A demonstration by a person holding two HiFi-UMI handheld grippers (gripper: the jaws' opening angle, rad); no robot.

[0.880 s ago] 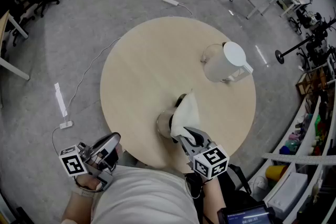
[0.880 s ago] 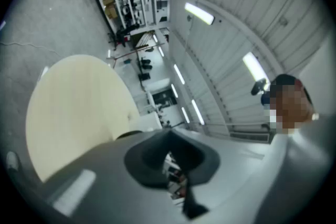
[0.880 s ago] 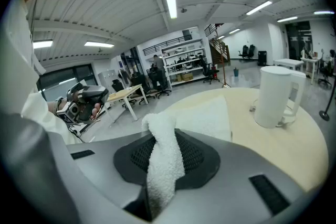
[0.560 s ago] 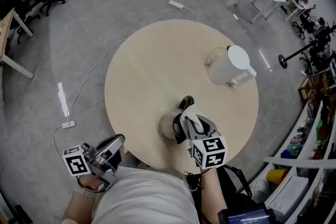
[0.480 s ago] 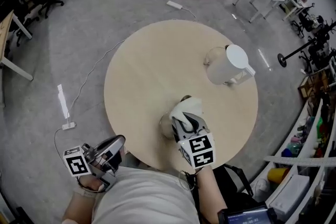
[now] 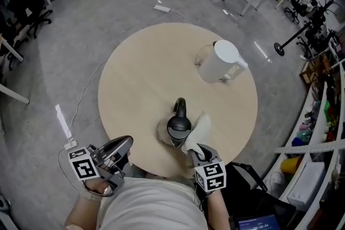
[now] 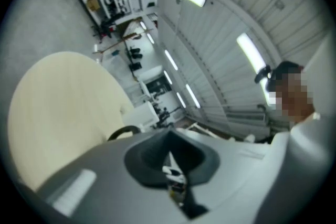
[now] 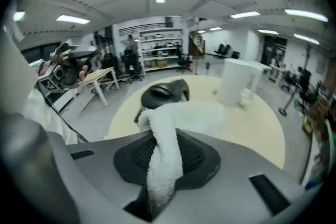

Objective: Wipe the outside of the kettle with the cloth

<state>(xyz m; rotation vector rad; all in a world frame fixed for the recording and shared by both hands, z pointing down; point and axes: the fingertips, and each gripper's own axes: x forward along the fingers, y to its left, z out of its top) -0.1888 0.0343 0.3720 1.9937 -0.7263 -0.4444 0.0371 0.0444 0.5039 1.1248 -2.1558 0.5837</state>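
At the near edge of the round table (image 6: 135, 72), the black-lidded kettle (image 6: 177, 127) stands just left of my right gripper (image 6: 194, 151), whose jaws pinch the white cloth (image 6: 198, 125) hanging beside the kettle's flank, while my left gripper (image 6: 119, 145), closed on nothing, hangs well apart.

Your left gripper (image 6: 123, 144) is a smooth grey shell with rounded jaws, and your right gripper (image 6: 193, 151) matches it. Each carries 1 white cube printed with black square markers: the left marker cube (image 6: 82, 167) and the right marker cube (image 6: 210, 176). In the gripper views, each grey housing has a black shield-shaped pad recess at its middle, mesh-textured on the right gripper (image 8: 163, 165) and smoother on the left gripper (image 7: 169, 157). You wear a pale grey top (image 6: 151, 204). A thin black cable (image 8: 65, 122) crosses it.
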